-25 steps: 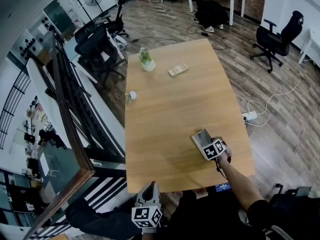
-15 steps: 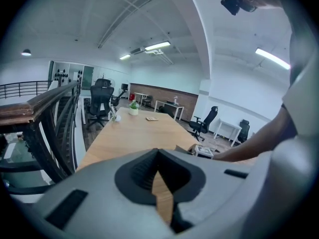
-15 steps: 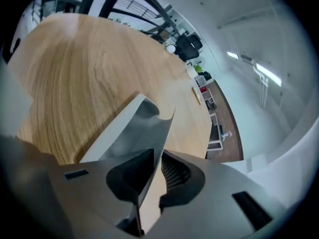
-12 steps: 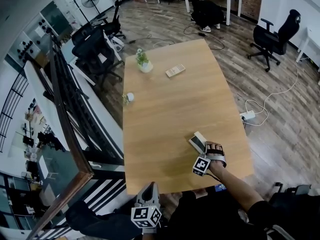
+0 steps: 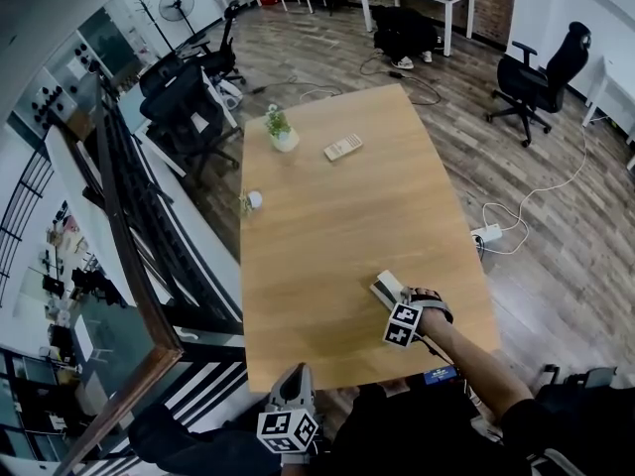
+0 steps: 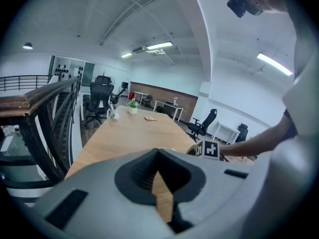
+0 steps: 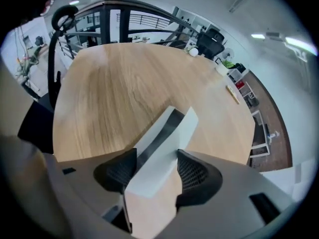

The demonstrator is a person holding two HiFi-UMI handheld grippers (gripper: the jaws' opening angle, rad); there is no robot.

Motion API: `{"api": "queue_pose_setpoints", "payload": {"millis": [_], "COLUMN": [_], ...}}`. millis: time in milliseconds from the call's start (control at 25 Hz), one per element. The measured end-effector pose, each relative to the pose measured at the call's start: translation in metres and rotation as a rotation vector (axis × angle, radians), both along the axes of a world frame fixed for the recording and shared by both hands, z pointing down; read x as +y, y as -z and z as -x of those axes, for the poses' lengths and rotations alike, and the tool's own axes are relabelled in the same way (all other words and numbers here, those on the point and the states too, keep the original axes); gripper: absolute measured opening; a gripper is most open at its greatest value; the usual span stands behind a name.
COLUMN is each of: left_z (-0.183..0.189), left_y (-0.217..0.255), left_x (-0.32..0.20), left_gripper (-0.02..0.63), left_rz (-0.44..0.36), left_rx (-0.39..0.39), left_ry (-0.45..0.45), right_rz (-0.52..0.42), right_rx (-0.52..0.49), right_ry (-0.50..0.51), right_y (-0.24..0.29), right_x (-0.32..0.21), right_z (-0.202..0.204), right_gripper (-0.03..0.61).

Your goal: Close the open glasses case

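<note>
**Right gripper view: white case between opening jaws**

Nearest the person, the left gripper (image 6: 157, 156) hangs at the table's (image 5: 327, 226) near edge. Its jaws are together with nothing between them, and it is well apart from the case. Just beyond it, toward the near right corner, the right gripper (image 7: 154, 169) points steeply down over the glasses case (image 7: 167, 136). Its jaws are opening, and the case sits between them, one pad on either long side. The case lies on the wood and runs away from the gripper, with a dark line between its two white halves. Farther up the table is a small white object (image 5: 253, 200) at the left edge. Beyond that are a flat pale item (image 5: 342, 148) and a potted plant (image 5: 281, 129) — all far from both grippers.
</note>
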State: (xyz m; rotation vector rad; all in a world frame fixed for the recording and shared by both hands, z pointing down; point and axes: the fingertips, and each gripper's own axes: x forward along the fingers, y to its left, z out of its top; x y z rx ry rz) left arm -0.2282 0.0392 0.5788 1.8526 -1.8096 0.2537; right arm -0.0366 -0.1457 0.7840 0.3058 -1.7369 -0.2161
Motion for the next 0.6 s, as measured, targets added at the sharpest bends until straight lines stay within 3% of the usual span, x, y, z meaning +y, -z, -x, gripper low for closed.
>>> {"api": "queue_pose_setpoints", "payload": {"millis": [240, 440, 560, 600], "left_z": [0.004, 0.001, -0.004, -0.006], "left_y": [-0.001, -0.001, 0.000, 0.000], "left_x": [0.002, 0.000, -0.002, -0.002], "left_gripper": [0.000, 0.000, 0.000, -0.002], "left_rz": [-0.004, -0.010, -0.016, -0.017], "left_rx": [0.046, 0.048, 0.051, 0.052], "left_ry": [0.044, 0.035, 0.029, 0.025], "right_rz": [-0.025, -0.010, 0.057, 0.077], "right_rx": [0.038, 0.030, -0.026, -0.041], "right_ry": [0.097, 0.101, -0.014, -0.061], "right_y": [-0.010, -0.019, -0.014, -0.011], "right_x": [0.027, 0.032, 0.016, 0.009], "right_z": [0.011, 0.017, 0.020, 0.019], "right_gripper": [0.291, 0.288, 0.204, 0.139]}}
